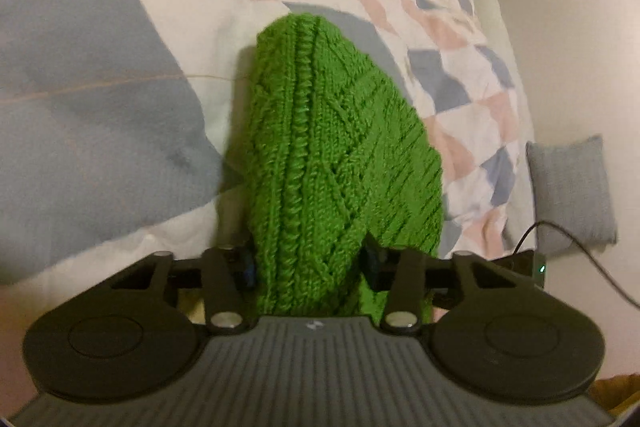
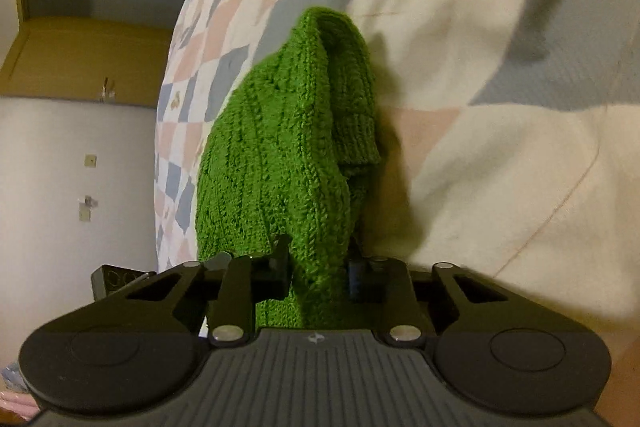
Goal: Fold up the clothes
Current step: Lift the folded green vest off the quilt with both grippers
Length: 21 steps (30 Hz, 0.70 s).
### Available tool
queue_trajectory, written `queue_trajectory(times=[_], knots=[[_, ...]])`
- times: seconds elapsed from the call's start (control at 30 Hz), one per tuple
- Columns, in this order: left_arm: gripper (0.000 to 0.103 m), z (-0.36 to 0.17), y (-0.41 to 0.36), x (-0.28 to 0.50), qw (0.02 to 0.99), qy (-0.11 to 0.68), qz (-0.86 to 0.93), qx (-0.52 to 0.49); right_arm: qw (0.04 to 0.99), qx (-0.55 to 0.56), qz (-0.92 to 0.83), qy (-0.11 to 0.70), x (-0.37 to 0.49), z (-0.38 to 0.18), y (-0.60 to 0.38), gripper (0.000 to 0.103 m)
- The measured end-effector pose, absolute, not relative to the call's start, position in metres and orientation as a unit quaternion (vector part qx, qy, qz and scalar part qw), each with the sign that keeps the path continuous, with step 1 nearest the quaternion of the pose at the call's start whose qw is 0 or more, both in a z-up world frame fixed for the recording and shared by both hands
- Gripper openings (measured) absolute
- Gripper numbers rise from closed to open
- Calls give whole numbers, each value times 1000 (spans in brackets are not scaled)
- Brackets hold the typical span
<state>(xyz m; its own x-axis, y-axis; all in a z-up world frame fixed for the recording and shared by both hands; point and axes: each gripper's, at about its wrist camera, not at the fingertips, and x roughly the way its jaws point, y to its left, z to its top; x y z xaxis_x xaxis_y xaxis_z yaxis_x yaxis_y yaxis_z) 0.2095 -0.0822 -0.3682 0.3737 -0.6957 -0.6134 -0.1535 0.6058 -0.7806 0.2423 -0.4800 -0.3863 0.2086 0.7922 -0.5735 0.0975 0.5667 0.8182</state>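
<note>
A green cable-knit sweater [image 1: 328,147] hangs in front of my left gripper [image 1: 308,267], whose jaws are shut on a thick bunch of the knit. The same green sweater [image 2: 280,163] fills the middle of the right wrist view, with a ribbed cuff or hem [image 2: 356,131] folded over on its right side. My right gripper [image 2: 318,275] is shut on another bunch of it. The garment is lifted above a bed; its lower part is hidden behind the folds I hold.
Under the sweater lies a quilt [image 1: 120,75] with pink, grey-blue and cream patches, also the quilt [image 2: 500,107] on the right. A grey cushion [image 1: 572,195] and a black cable [image 1: 580,251] lie on the floor. A wooden cupboard [image 2: 80,55] stands at the left.
</note>
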Motion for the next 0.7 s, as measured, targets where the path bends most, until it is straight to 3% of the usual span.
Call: queue_trajectory(times=[0.3,0.7], knots=[[32,-294,-68,175,755,497,-136,-405,661,351,305,589,253,-317,-432,23],[32,-169,73,78,818,395,-4,-418,621,284,440,583,262,-216,-239,23]])
